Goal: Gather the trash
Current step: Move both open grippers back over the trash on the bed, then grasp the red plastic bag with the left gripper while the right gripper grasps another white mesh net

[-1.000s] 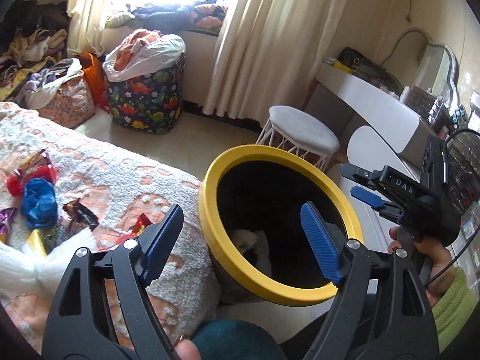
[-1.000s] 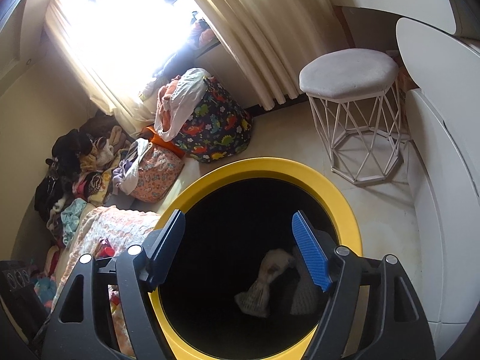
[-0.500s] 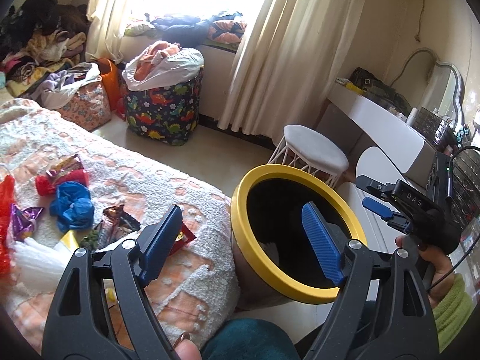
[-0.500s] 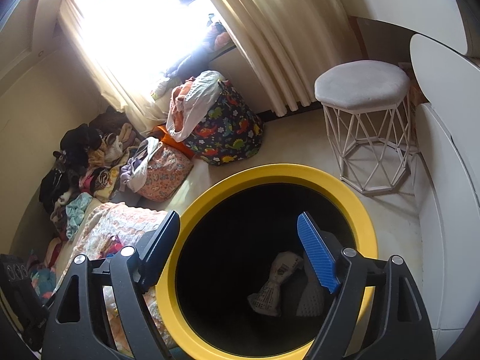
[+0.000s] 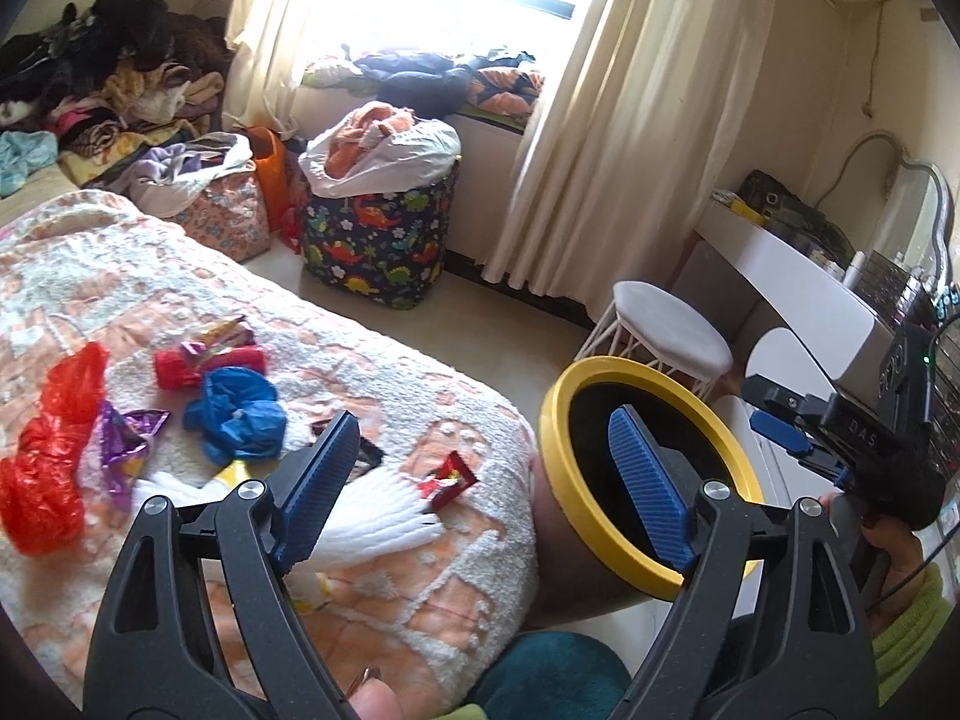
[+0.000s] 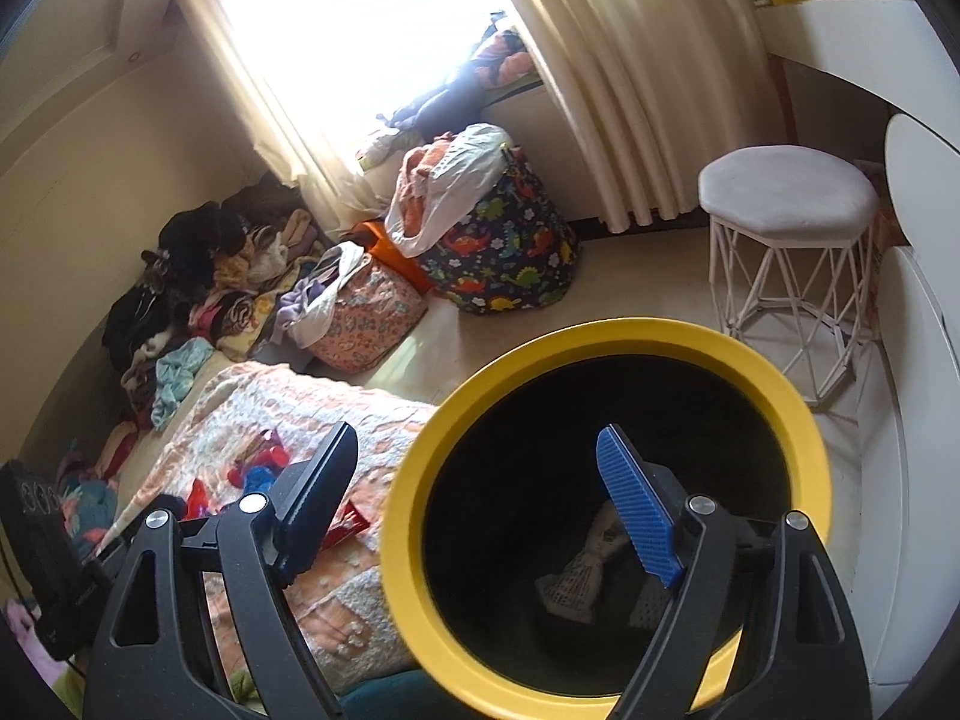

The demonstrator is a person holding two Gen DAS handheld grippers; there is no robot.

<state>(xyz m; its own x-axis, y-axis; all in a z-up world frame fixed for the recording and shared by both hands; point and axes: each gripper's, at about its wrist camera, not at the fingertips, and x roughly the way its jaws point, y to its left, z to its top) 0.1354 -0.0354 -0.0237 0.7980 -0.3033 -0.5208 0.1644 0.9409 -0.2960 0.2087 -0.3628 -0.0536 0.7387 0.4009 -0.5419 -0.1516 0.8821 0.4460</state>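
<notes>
A black bin with a yellow rim (image 5: 555,462) (image 6: 606,333) stands on the floor by the bed's corner, with crumpled white paper (image 6: 573,573) inside. Trash lies on the bed blanket (image 5: 420,396): a red bag (image 5: 54,456), a blue bag (image 5: 237,411), a purple wrapper (image 5: 126,444), a red wrapper (image 5: 447,480), white tissue (image 5: 378,525). My left gripper (image 5: 486,480) is open and empty above the bed's corner. My right gripper (image 6: 474,510) is open and empty above the bin's left rim; it also shows in the left wrist view (image 5: 780,438).
A white stool (image 5: 666,330) (image 6: 789,198) stands behind the bin, with a white vanity desk (image 5: 792,276) to its right. A dinosaur-print laundry basket (image 5: 375,240) (image 6: 504,240) and a floral bag (image 5: 222,216) sit by the curtained window. Clothes are piled at the far left.
My left gripper has pulled back and swung left, from over the bin toward the bed, so more trash shows. My right gripper has risen and moved back from the bin. Both stay open.
</notes>
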